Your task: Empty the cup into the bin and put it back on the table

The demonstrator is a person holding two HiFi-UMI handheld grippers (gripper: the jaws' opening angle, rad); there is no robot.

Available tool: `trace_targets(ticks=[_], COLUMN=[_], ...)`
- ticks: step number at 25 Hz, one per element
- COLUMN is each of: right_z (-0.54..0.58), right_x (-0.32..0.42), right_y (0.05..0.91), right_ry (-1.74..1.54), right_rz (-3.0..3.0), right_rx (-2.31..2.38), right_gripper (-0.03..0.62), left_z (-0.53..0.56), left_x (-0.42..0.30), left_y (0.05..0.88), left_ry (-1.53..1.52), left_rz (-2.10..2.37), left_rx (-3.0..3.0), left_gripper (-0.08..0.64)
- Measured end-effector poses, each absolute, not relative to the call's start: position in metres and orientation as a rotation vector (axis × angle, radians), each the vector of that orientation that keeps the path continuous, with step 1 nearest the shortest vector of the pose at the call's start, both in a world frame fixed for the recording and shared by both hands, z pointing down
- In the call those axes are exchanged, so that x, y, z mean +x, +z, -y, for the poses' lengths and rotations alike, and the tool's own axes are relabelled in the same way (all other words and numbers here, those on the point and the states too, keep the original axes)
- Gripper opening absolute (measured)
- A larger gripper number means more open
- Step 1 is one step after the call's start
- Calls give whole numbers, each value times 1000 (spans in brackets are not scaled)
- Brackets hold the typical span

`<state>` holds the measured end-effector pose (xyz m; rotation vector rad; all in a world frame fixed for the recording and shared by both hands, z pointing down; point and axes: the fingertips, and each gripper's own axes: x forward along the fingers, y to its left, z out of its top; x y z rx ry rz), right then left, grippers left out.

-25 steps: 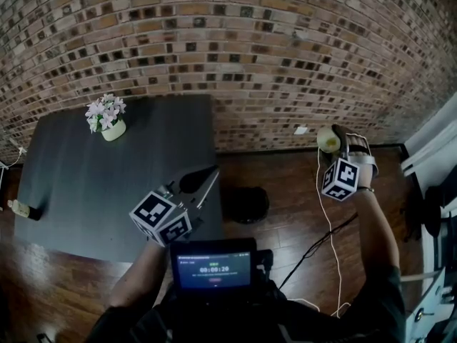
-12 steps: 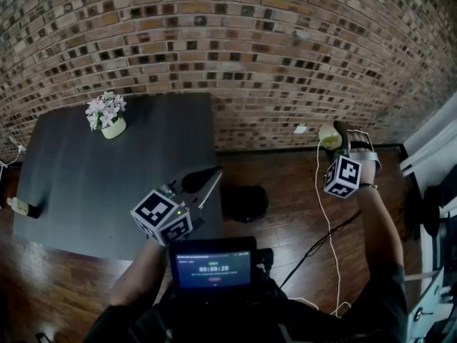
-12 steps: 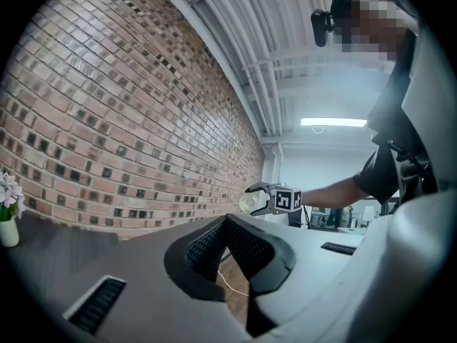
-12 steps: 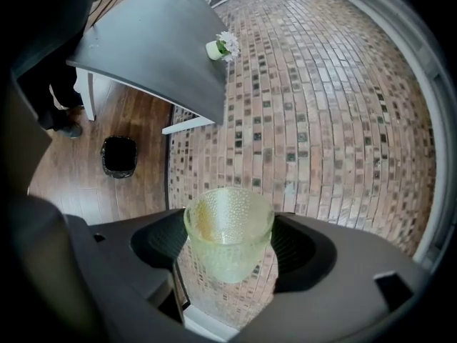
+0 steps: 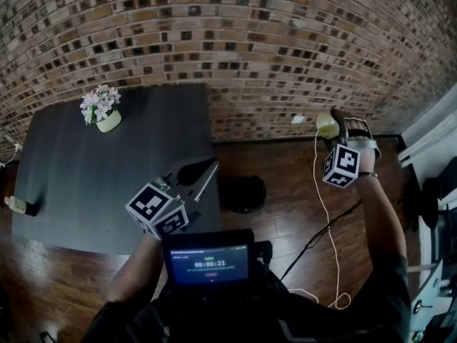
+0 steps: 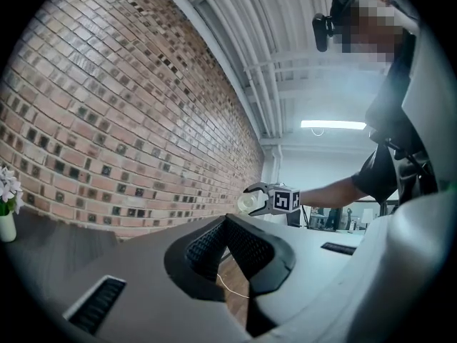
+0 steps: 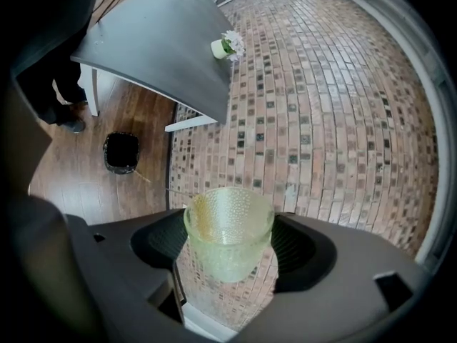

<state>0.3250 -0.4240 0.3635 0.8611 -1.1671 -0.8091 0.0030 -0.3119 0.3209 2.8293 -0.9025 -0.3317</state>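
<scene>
A pale green dimpled glass cup (image 7: pixel 228 241) sits between the two pads of my right gripper (image 7: pixel 230 247), which is shut on it. Its rim faces the camera, with an amber tint on the inner left wall. In the head view the cup (image 5: pixel 328 125) is held at the right by the right gripper (image 5: pixel 337 128), near the foot of the brick wall and well right of the black bin (image 5: pixel 241 194). My left gripper (image 5: pixel 202 171) hovers over the right corner of the dark table (image 5: pixel 86 177), its pads meeting at the tips (image 6: pixel 227 220) with nothing held.
A small white pot of flowers (image 5: pixel 102 110) stands at the table's back left. A small object (image 5: pixel 18 206) lies at its left edge. A white cable (image 5: pixel 321 206) runs across the wooden floor. A device with a lit screen (image 5: pixel 207 263) sits at my chest.
The head view has shifted slightly. Both grippers keep their places, and the cup stays in the right gripper.
</scene>
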Motion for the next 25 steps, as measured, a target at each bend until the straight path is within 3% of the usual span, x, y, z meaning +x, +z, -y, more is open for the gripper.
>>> trace_targets(ticks=[25], right_z=[434], right_x=[311], right_y=[353], right_ry=[-871], right_rz=[1130], right_rx=[811], right_gripper=[374], left_z=[316], left_x=[1], left_y=[329], left_ry=[-307], left_rz=[929], left_rx=[2819], left_gripper=[-9])
